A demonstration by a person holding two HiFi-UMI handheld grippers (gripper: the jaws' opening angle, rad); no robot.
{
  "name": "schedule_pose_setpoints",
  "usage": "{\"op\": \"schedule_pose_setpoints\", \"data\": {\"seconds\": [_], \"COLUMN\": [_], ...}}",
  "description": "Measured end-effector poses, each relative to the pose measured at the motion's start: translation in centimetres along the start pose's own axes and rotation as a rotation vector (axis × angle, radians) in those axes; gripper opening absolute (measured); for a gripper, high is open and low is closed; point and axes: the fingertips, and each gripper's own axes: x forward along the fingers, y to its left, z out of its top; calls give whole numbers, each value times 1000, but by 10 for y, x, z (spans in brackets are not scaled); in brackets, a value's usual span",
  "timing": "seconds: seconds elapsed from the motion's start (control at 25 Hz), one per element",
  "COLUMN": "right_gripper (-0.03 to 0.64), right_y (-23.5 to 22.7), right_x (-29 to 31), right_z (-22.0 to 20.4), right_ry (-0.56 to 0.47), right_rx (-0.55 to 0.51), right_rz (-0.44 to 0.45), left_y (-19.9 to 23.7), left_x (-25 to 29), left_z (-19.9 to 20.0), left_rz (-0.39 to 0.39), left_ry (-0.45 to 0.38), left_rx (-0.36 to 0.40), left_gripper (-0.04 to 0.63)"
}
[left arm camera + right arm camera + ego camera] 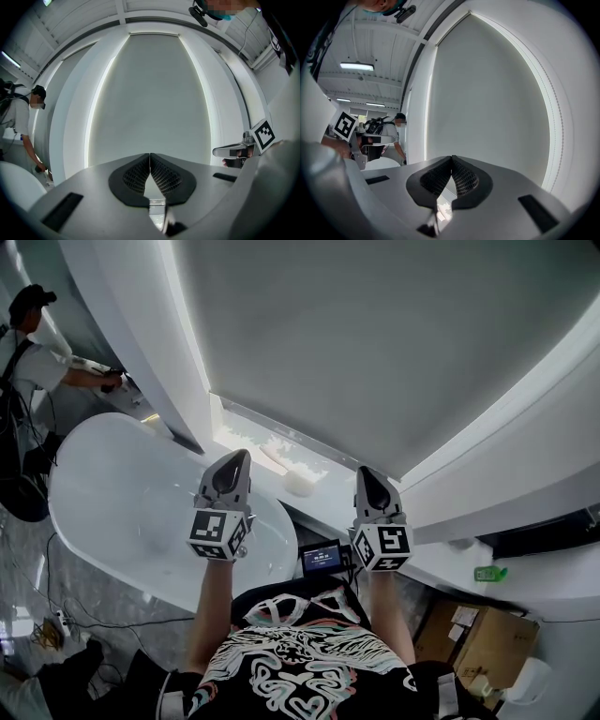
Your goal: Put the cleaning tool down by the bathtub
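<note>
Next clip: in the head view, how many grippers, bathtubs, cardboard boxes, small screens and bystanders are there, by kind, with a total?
grippers: 2, the left gripper and the right gripper
bathtub: 1
cardboard box: 1
small screen: 1
bystander: 1
total: 6

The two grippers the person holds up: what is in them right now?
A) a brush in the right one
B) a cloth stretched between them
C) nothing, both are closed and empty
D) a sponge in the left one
C: the left gripper and the right gripper each show their jaws closed tip to tip with nothing between them.
</note>
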Motion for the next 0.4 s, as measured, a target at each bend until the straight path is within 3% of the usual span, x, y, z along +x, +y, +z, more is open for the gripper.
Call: {"op": "schedule_pose_setpoints", "data": {"seconds": [0.4], "right_gripper": [28], "right_y": [-6], "right_x": [-8], "right_z": [0], "right_ry": [0], "right_rx": [2], "right_rz": [0], "left_y": [-13], "left_x": [5], "left_z": [-1], "left_rz": [-16], "left_ry": [8], "left_rx": [8], "left_gripper": [17]}}
